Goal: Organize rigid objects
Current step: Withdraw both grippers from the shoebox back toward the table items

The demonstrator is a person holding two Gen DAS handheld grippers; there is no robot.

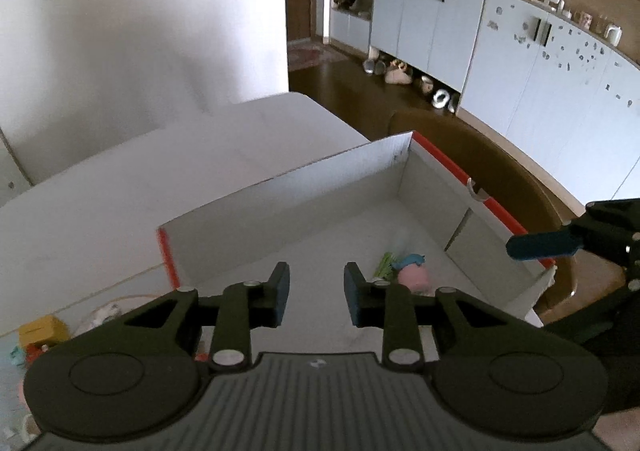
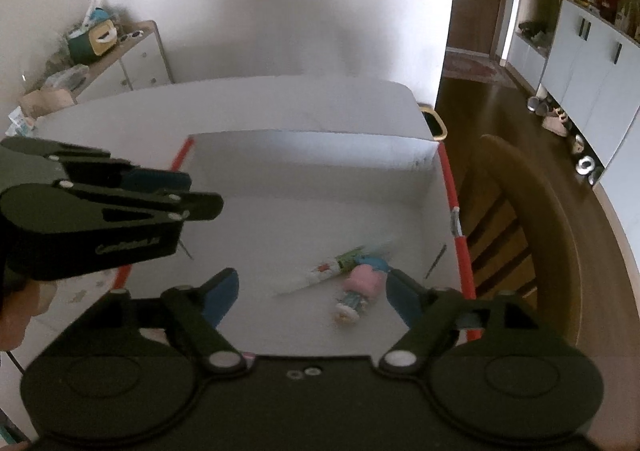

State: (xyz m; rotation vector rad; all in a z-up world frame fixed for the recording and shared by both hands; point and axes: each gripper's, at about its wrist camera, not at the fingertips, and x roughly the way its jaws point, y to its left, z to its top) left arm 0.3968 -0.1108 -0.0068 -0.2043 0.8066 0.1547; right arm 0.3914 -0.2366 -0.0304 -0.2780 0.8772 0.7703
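**Two empty claws over the open box**

The left claw [image 1: 317, 293] hangs above the near edge of a white box [image 1: 304, 171] with red-trimmed walls; its blue pads stand a modest gap apart with nothing between them. The right claw [image 2: 312, 295] is spread much wider, and it too holds nothing; the toys seen between its pads lie lower down, on the box floor.

Inside the box, toward its right wall, rests a small pink doll [image 2: 362, 283] with a blue top, lying on its side. Touching it at about 10 o'clock is a long white and green tube [image 2: 332, 269], laid slantwise. In the left wrist view the same doll [image 1: 412, 277] shows just past the right pad, at 2 o'clock from the claw.

The box sits on a white surface [image 1: 120, 211]. At 8 o'clock from the left claw, outside the box, a yellow block [image 1: 42, 331] lies among other small toys, too blurred to tell apart. A wooden chair [image 2: 520, 219] stands at 3 o'clock of the box.
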